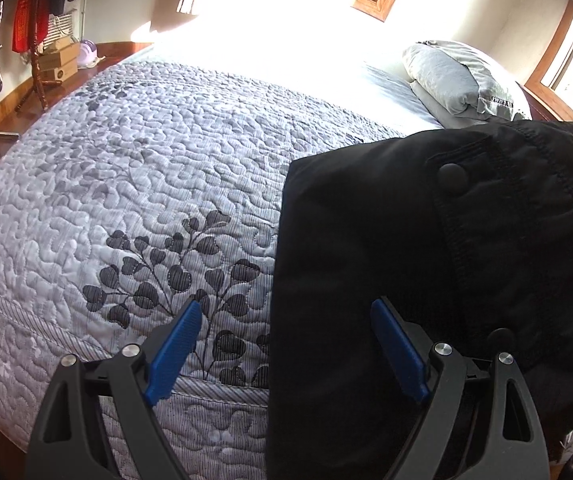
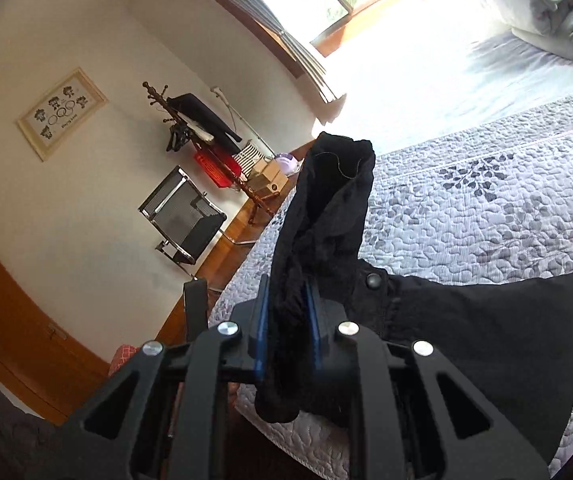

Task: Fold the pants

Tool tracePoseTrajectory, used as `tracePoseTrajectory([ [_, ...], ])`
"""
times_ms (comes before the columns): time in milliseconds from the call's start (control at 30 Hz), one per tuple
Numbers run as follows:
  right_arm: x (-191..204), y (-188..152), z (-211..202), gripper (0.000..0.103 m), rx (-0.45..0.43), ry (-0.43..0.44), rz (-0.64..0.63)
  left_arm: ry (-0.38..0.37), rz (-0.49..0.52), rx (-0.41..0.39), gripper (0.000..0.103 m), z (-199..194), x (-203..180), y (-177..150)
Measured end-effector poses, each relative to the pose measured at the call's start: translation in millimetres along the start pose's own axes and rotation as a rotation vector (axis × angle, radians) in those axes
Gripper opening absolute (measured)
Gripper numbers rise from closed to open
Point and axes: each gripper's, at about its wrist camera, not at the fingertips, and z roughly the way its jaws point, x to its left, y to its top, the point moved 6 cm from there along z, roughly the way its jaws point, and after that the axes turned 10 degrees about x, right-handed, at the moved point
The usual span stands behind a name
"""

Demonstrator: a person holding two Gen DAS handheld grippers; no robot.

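Your right gripper (image 2: 288, 312) is clenched on a bunched end of the black fabric pants (image 1: 426, 260) lying at the near edge of the grey quilted bedspread (image 1: 146, 168), while your left gripper (image 1: 286, 344) hangs released, so an unsupported lift risks dragging the pants off that edge.

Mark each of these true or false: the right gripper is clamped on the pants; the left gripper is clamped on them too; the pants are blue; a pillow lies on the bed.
1. The right gripper is clamped on the pants. True.
2. The left gripper is clamped on them too. False: its jaws stand open, holding nothing.
3. The pants are blue. False: they are black.
4. A pillow lies on the bed. True.
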Motion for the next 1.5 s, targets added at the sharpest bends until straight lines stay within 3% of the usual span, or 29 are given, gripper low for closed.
tracePoseTrajectory([
  [133, -27, -5, -29, 0.015, -0.035, -0.108, 0.029, -0.007, 0.024, 0.003, 0.087, 0, -12, 0],
  [367, -114, -36, -45, 0.014, -0.003, -0.278, 0.198, -0.025, 0.096, 0.033, 0.087, 9, -46, -8],
  [733, -204, -90, -18, 0.016, 0.158, -0.453, 0.341, -0.048, 0.185, 0.057, 0.087, 11, -91, -19],
  [833, -219, -100, -12, 0.023, 0.177, -0.436, 0.386, -0.046, 0.19, 0.071, 0.087, 16, -94, -22],
  [933, -213, -92, -19, 0.036, 0.179, -0.474, 0.353, -0.046, 0.2, 0.077, 0.087, 16, -97, -23],
  [1000, -206, -80, -27, 0.058, 0.16, -0.484, 0.324, -0.047, 0.207, 0.075, 0.087, 14, -99, -24],
  [1167, -202, -44, -26, 0.069, 0.16, -0.49, 0.276, -0.031, 0.236, 0.058, 0.091, 5, -109, -23],
  [1267, -210, -34, -10, 0.07, 0.185, -0.481, 0.271, -0.015, 0.251, 0.041, 0.093, -1, -113, -24],
  [1367, -218, -31, 8, 0.067, 0.211, -0.445, 0.303, 0.001, 0.264, 0.03, 0.095, -5, -116, -24],
  [1400, -221, -32, 15, 0.051, 0.22, -0.422, 0.313, 0.003, 0.266, 0.026, 0.096, -6, -117, -25],
  [1500, -222, -35, 24, 0.016, 0.223, -0.388, 0.335, 0.003, 0.272, 0.02, 0.096, -9, -120, -25],
])
